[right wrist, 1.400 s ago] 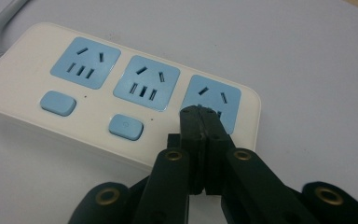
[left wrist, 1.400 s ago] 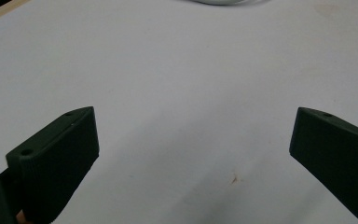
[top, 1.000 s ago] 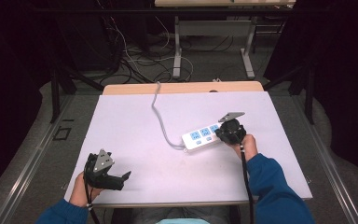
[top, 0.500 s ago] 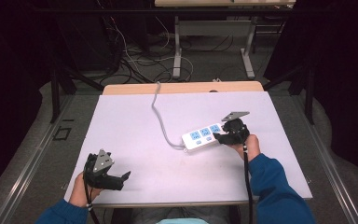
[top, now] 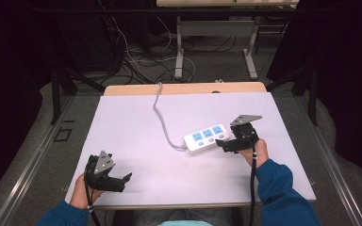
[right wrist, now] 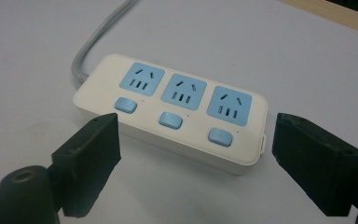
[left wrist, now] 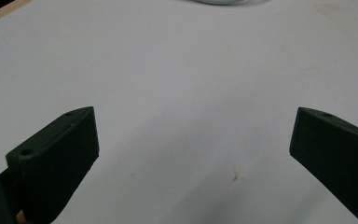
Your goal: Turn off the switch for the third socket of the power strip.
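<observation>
Down at the near-left corner of the table (top: 122, 117), the left gripper (top: 122, 180) sits low over the white surface, claw spread wide with nothing between the jaws. From the left gripper view a curve of the grey cable (left wrist: 223, 2) is cut off by the top edge. Moving to the middle, that cable snakes from the far edge toward the power strip (top: 207, 138), a white bar with three blue sockets and three blue switches. It lies flat right of centre, long axis slanting from near-left to far-right, cable end pointing left. On the right, the right gripper (top: 222, 143) has just been opening, jaws now spread and clear of the strip's right end, nothing pinched. The person's faces and shoulders are cropped off at the bottom.
</observation>
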Motion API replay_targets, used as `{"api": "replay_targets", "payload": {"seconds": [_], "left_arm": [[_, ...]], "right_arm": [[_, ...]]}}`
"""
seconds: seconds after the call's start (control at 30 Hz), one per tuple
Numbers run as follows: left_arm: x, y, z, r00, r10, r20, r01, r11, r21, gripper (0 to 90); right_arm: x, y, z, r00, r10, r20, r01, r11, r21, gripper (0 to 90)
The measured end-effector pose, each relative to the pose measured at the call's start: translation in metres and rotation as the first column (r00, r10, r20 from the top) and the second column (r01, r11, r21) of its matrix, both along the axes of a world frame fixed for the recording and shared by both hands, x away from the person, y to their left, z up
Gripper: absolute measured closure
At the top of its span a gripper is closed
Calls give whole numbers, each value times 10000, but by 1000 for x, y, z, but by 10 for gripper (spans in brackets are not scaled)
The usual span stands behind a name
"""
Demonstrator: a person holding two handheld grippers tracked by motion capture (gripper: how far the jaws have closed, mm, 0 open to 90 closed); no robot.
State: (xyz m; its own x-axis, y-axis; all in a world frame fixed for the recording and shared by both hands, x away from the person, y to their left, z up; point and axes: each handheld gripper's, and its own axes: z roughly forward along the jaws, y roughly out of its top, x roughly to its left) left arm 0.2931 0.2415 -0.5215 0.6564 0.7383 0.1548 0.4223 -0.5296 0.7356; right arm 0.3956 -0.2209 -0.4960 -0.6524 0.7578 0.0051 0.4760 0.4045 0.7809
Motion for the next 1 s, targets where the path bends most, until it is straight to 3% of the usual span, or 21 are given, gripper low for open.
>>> {"api": "replay_targets", "payload": {"seconds": [0.07,0.53,1.0], "left_arm": [[0,0,0,10000,17,9,-17,10000,-1,11],[-1,0,0,10000,7,61,-8,10000,44,11],[-1,-1,0,9999,91,50,-91,10000,13,11]], "right_arm": [[-2,0,1,9998,65,209,-64,10000,-15,119],[-28,-8,4,9995,223,237,-224,9997,62,3],[-57,-20,4,9979,238,600,-231,9997,-110,0]]}}
